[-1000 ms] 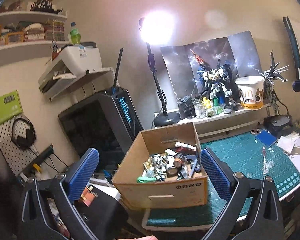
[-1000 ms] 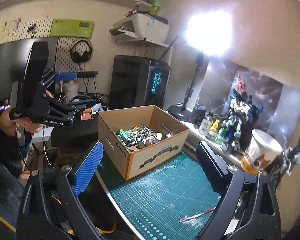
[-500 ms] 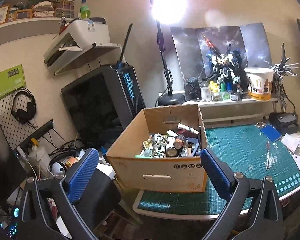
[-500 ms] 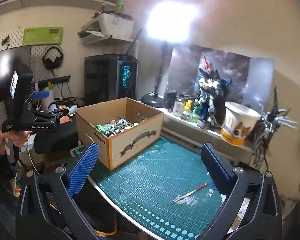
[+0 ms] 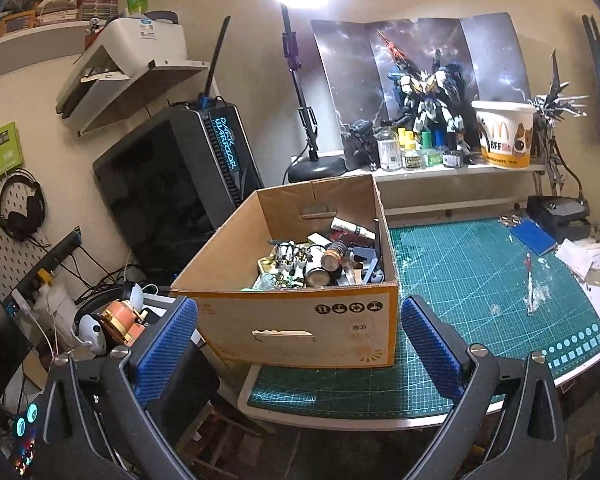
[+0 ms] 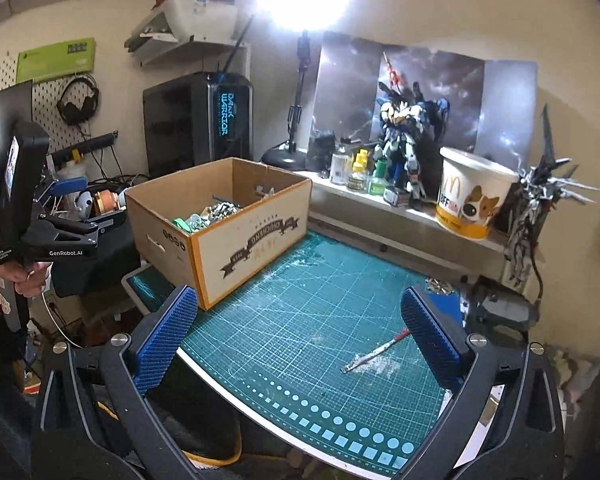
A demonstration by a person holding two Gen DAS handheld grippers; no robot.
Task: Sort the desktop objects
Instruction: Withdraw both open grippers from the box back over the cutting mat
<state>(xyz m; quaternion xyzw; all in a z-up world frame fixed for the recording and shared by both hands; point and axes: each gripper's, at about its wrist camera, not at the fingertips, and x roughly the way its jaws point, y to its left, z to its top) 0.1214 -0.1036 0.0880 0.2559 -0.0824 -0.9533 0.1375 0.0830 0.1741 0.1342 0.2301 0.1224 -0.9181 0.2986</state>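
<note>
A cardboard box (image 5: 300, 320) full of small clutter such as cans, tubes and model parts stands on the left end of the green cutting mat (image 5: 472, 280); it also shows in the right wrist view (image 6: 252, 232). My left gripper (image 5: 300, 344) is open and empty, held in front of the box's near wall. My right gripper (image 6: 300, 340) is open and empty above the mat's (image 6: 300, 320) near edge. A craft knife (image 6: 376, 350) lies on the mat between the right gripper's fingers; it also shows in the left wrist view (image 5: 530, 280). The left gripper's body (image 6: 52, 236) shows at left.
A shelf (image 6: 400, 212) behind the mat holds small bottles (image 6: 360, 172), a robot model (image 6: 404, 140) and a paper bucket (image 6: 472, 196). A PC tower (image 5: 180, 184) and desk lamp (image 5: 300, 80) stand behind the box. A blue pad (image 5: 534, 236) and paper scraps lie at the mat's right.
Both grippers have pulled back and swung right. The box now sits centred before the left gripper, and the knife now sits between the right gripper's fingers. Both jaws stay open.
</note>
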